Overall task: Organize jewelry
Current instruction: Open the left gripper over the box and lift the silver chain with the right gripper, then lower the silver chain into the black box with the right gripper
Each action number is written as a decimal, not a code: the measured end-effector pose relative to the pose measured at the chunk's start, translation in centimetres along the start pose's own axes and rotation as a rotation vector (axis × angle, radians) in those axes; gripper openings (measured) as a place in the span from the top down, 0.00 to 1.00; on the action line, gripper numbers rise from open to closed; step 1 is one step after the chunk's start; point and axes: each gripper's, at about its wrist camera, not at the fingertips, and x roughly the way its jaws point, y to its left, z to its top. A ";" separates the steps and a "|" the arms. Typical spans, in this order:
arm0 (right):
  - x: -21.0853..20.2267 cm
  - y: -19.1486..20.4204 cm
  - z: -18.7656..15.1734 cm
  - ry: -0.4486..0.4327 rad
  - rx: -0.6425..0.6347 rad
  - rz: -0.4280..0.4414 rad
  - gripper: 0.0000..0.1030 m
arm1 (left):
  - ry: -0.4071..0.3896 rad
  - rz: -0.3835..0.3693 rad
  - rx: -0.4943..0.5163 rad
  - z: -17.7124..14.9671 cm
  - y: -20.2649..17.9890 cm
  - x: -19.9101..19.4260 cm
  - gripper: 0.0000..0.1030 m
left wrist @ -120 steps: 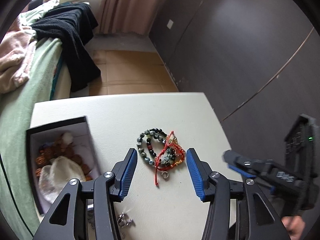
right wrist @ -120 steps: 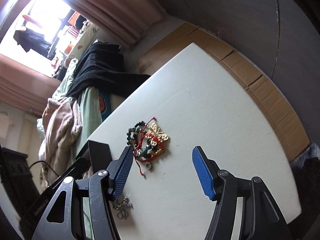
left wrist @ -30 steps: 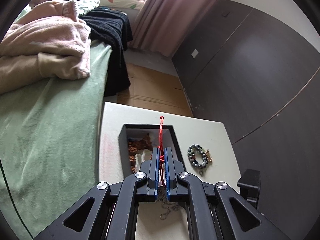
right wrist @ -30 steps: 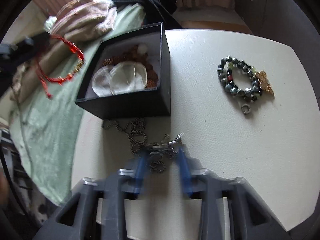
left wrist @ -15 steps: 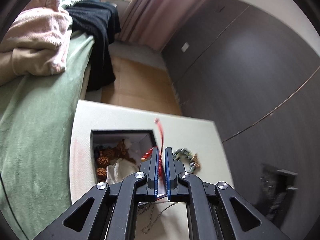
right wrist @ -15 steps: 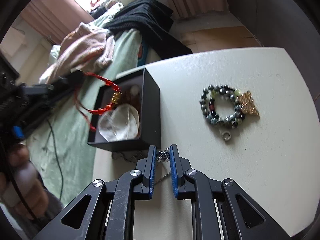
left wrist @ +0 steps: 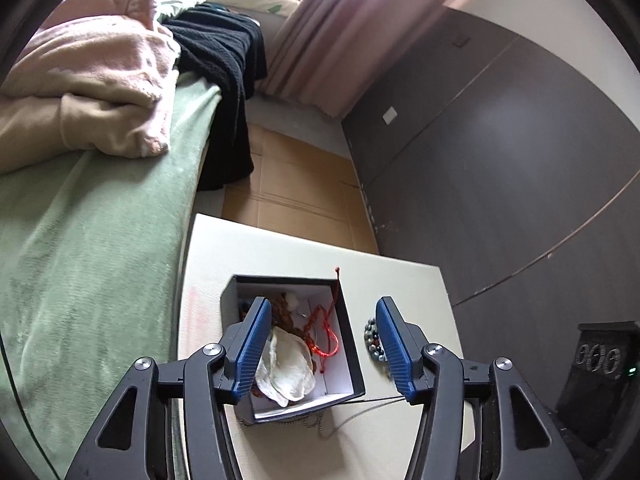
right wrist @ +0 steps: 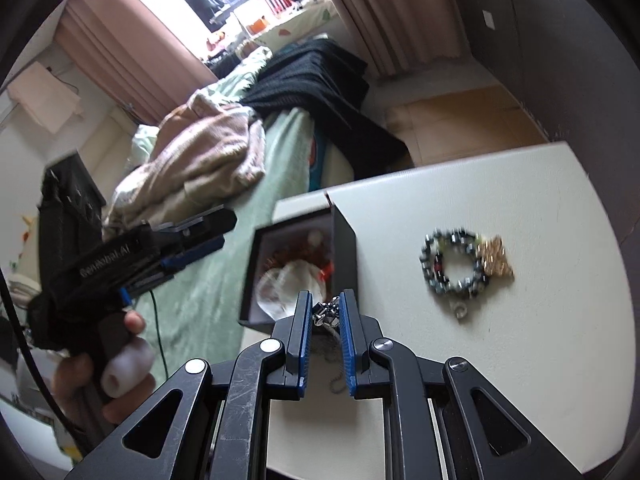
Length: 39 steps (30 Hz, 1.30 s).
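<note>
Now the red cord bracelet (left wrist: pixel 323 332) lies loose inside the black box (left wrist: pixel 348 344), draped over a crumpled translucent pouch (left wrist: pixel 286 368) and a heap of brown knobbly beads; one thin cord end trails up over the box's far right corner. The box is square, matte black outside and white within, and stands on the pale table (left wrist: pixel 404 280) near its left edge. The left gripper (left wrist: pixel 320 344) hangs above the box with its ribbed blue pads well apart; its jaws have just been opening, and nothing is pinched between them, the bracelet lying below the gap. In the right wrist view the right gripper (right wrist: pixel 324 312) has its jaws nearly closed, nipping a small silvery clasp of a metal chain (right wrist: pixel 327 316) whose fine links dangle down between the fingers, just in front of the box's near wall. To the right on the table, well apart from the box, lies a ring of dark glossy beads (right wrist: pixel 454 260) touching a gold butterfly charm (right wrist: pixel 496 260). A hand (right wrist: pixel 100 376) grips the left gripper's handle beside a green blanket (left wrist: pixel 92 248).
</note>
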 end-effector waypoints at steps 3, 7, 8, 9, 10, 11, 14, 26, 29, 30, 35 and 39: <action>-1.2 1.3 1.0 -0.034 -0.020 0.008 0.85 | -0.008 -0.006 -0.007 0.3 0.3 -0.3 0.46; -3.7 3.5 2.6 -0.098 -0.052 0.006 0.86 | -0.026 -0.023 -0.020 0.6 0.7 -0.9 0.46; -4.1 4.0 2.9 -0.111 -0.062 0.003 0.86 | -0.031 -0.027 -0.026 0.6 0.9 -1.1 0.46; -4.9 4.6 3.4 -0.128 -0.073 0.000 0.86 | -0.036 -0.032 -0.031 0.7 1.0 -1.3 0.46; -5.4 5.2 3.9 -0.140 -0.082 -0.003 0.86 | -0.041 -0.035 -0.034 0.8 1.2 -1.5 0.46; -5.9 5.7 4.2 -0.148 -0.088 -0.006 0.86 | -0.045 -0.038 -0.038 0.9 1.3 -1.6 0.46; -7.5 7.5 5.4 -0.181 -0.118 -0.016 0.86 | -0.056 -0.050 -0.051 1.1 1.6 -2.1 0.46; -13.5 15.2 9.9 -0.337 -0.240 -0.061 0.86 | -0.083 -0.075 -0.080 1.4 2.7 -3.6 0.46; -14.3 16.6 10.7 -0.357 -0.262 -0.067 0.86 | -0.087 -0.078 -0.086 1.5 2.9 -3.8 0.46; -14.4 17.0 10.9 -0.364 -0.269 -0.070 0.86 | -0.087 -0.077 -0.088 1.6 3.0 -3.8 0.46; -14.2 17.7 11.4 -0.369 -0.280 -0.074 0.86 | -0.090 -0.085 -0.098 1.7 3.4 -4.0 0.46; -12.8 17.5 11.1 -0.341 -0.276 -0.068 0.86 | -0.092 -0.084 -0.112 1.8 3.9 -4.2 0.46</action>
